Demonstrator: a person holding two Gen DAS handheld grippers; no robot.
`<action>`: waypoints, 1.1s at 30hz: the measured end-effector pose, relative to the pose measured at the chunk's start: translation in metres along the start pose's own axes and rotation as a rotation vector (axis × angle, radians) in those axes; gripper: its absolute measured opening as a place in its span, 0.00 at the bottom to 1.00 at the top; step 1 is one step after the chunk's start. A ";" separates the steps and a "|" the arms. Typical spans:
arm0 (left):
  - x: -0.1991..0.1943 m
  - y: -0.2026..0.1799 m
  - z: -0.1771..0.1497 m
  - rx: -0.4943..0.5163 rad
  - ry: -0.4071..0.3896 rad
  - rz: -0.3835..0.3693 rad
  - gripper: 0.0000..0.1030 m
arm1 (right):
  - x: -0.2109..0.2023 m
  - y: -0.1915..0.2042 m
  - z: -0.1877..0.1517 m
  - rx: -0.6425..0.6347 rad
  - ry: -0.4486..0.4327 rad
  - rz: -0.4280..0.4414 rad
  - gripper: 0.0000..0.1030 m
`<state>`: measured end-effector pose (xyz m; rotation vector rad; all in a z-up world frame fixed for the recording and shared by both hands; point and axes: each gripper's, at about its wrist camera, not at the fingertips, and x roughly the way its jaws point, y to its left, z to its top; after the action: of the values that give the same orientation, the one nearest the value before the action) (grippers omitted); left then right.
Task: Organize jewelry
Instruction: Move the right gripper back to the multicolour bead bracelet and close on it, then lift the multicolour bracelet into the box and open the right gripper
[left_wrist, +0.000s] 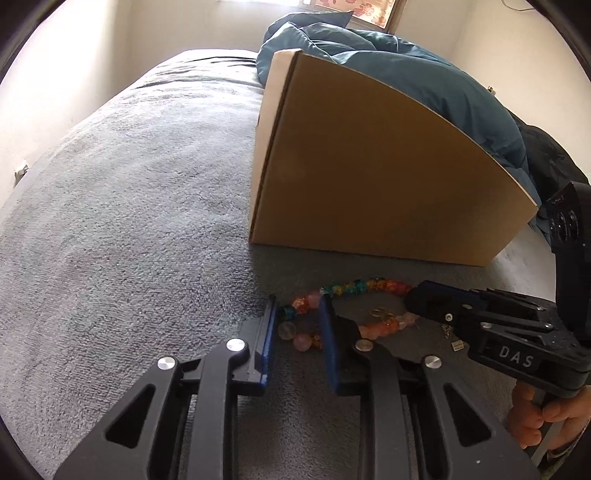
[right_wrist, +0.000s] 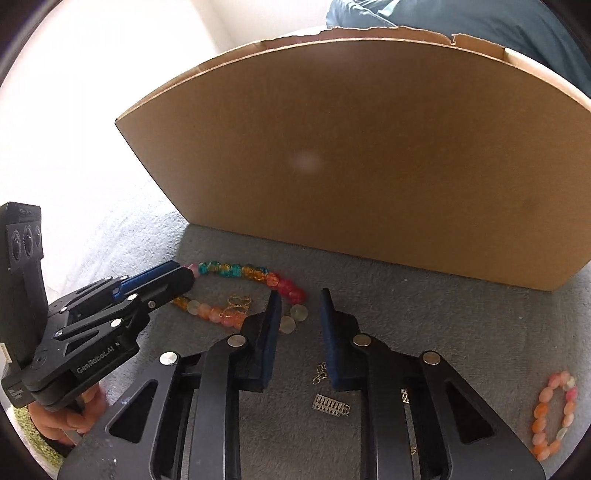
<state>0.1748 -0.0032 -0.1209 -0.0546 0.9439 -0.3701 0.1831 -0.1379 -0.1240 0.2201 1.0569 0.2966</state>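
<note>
A long bead necklace (left_wrist: 354, 286) (right_wrist: 236, 271) of teal, amber, red, pink and clear beads lies looped on the grey blanket in front of a cardboard box (left_wrist: 369, 166) (right_wrist: 351, 147). My left gripper (left_wrist: 299, 301) (right_wrist: 186, 273) straddles the loop's left end. Beads nearly fill the narrow gap, but I see no pad pressing them. My right gripper (right_wrist: 299, 293) (left_wrist: 410, 301) straddles the right end. Two clear beads sit between its pads, apart from the right pad. A small gold piece (right_wrist: 238, 304) (left_wrist: 380, 314) lies inside the loop.
A silver comb-like charm (right_wrist: 330, 406) and a thin chain (right_wrist: 319, 373) lie under the right gripper. An orange-pink bead bracelet (right_wrist: 554, 413) lies at the far right. A teal duvet (left_wrist: 406, 62) is heaped behind the box. Grey blanket (left_wrist: 129, 221) stretches left.
</note>
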 end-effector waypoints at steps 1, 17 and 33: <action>0.001 0.000 0.000 -0.001 0.002 0.000 0.21 | 0.001 0.001 0.000 -0.001 0.002 0.002 0.16; 0.010 -0.007 0.004 0.017 -0.001 0.046 0.10 | 0.013 0.007 0.005 0.006 -0.001 0.001 0.08; -0.027 -0.022 0.001 0.027 -0.066 0.050 0.08 | -0.035 -0.002 -0.006 0.005 -0.082 0.011 0.07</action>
<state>0.1549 -0.0154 -0.0950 -0.0181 0.8729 -0.3325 0.1622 -0.1515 -0.0990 0.2405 0.9753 0.2921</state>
